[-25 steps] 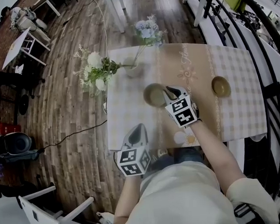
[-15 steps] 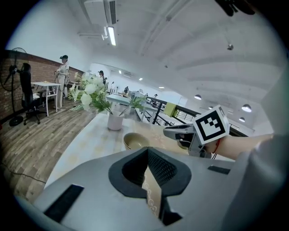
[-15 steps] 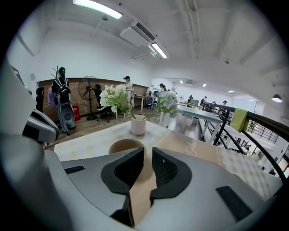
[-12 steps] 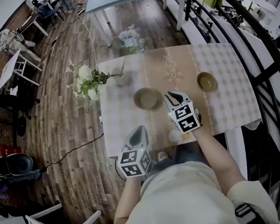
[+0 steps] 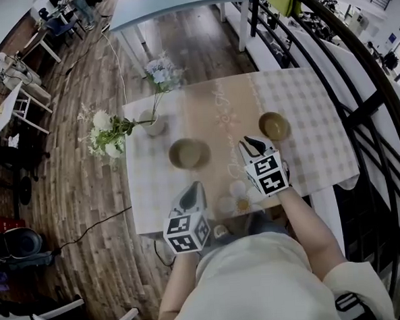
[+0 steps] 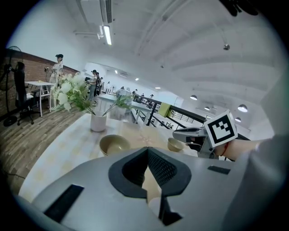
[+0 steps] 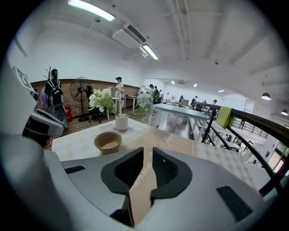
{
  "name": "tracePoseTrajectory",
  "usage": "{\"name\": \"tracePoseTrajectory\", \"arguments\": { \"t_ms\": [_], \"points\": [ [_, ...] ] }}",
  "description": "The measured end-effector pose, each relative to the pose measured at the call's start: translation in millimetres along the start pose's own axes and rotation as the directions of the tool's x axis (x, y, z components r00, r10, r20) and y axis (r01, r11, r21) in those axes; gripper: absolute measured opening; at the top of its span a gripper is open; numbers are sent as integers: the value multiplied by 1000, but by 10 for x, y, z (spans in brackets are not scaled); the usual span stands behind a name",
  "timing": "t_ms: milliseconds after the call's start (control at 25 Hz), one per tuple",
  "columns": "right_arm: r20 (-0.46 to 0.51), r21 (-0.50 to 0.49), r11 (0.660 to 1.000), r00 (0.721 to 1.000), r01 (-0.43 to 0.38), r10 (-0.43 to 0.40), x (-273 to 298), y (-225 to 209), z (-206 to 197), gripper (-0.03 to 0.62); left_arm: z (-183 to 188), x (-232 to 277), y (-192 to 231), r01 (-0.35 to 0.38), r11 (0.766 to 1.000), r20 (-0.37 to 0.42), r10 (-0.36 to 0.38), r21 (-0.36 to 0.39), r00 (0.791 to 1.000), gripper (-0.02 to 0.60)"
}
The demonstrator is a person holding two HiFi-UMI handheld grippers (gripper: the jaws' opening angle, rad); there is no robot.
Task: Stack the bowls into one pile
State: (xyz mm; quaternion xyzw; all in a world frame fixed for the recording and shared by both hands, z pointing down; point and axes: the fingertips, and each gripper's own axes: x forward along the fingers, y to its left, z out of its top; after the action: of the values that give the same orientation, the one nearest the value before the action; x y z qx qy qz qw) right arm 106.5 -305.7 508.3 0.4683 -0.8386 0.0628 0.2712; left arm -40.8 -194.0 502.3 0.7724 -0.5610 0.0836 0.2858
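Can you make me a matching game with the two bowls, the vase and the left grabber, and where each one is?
Things:
1. big bowl
2. small bowl
3. vase
4. left gripper

Places:
A. just ahead of the right gripper
B. near the far left corner of the table
C. over the table's near edge
D. between the vase and the small bowl

Pairs: 1-D, 2-A, 3-B, 4-C.

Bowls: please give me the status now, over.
Left gripper shut, right gripper slightly open, both empty. Large bowl and small bowl apart, not stacked. Vase stands clear of them.
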Motion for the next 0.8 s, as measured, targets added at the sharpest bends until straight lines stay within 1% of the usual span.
{"name": "tracePoseTrajectory", "arguments": {
  "t_ms": [400,600,800],
  "points": [
    [-7,3,999,999,34,-34,-241,-844,-198,51,36,375,-613,8,1000,-13,-8,-4,1000,5],
    [-23,4,999,999,36,-36,-191,-1255,-288,52,72,647,-815,-1,1000,-26,0,-13,1000,5],
    [-36,4,1000,999,29,-29,-135,-1523,-428,54,33,836,-988,-11,1000,-33,10,-22,999,5]
  ]
}}
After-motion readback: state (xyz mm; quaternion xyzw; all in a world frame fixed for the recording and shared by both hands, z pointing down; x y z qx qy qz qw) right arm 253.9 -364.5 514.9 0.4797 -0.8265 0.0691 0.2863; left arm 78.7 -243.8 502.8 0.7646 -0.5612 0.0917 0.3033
